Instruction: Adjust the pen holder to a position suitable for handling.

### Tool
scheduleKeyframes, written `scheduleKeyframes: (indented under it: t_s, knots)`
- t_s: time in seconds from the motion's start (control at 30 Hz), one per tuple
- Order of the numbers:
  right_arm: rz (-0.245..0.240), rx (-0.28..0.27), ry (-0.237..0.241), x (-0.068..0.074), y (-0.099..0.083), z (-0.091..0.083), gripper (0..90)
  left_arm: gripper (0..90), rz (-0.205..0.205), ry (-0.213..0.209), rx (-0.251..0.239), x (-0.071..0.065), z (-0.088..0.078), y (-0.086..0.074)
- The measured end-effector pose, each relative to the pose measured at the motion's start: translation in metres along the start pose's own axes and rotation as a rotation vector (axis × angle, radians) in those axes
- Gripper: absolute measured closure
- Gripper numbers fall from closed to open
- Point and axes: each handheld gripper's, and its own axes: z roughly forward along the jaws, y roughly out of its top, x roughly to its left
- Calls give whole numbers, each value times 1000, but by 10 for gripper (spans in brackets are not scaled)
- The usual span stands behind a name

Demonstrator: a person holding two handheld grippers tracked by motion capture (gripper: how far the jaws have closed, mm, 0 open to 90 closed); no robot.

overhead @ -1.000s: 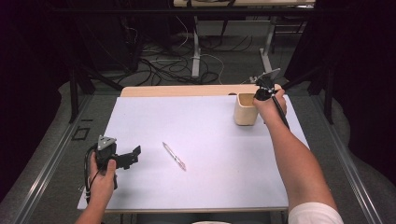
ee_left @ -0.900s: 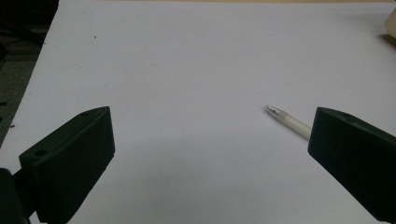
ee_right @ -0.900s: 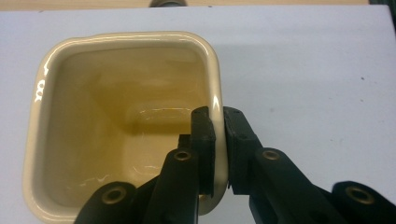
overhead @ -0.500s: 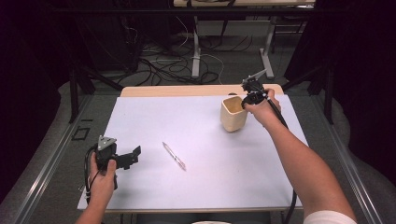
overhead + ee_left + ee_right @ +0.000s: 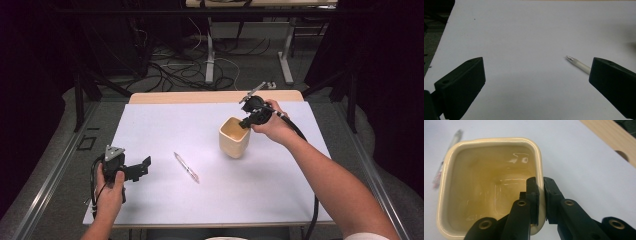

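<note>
While the right gripper [image 5: 540, 200] pinches the cup [image 5: 234, 137] wall at 2 o'clock of the pen [image 5: 186, 167], the thin grip could slip and tip it; the left gripper [image 5: 536, 85] hangs wide open, empty.

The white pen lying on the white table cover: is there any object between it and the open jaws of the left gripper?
Nothing visible does. The left gripper is open, and bare white table cover lies between its jaws and the white pen. The right gripper holds the cream square cup farther off, beyond the pen.
</note>
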Motion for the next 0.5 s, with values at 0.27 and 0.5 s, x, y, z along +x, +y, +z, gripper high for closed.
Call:
scheduleKeyframes:
  t_s: [0.27, 0.5]
  knots:
    - [-125, -6, 97, 28, 4, 1, 842, 3, 3, 1, 2, 0, 0, 0]
    - [-225, 10, 186, 44, 5, 3, 842, 4, -2, 0, 1, 0, 0, 0]
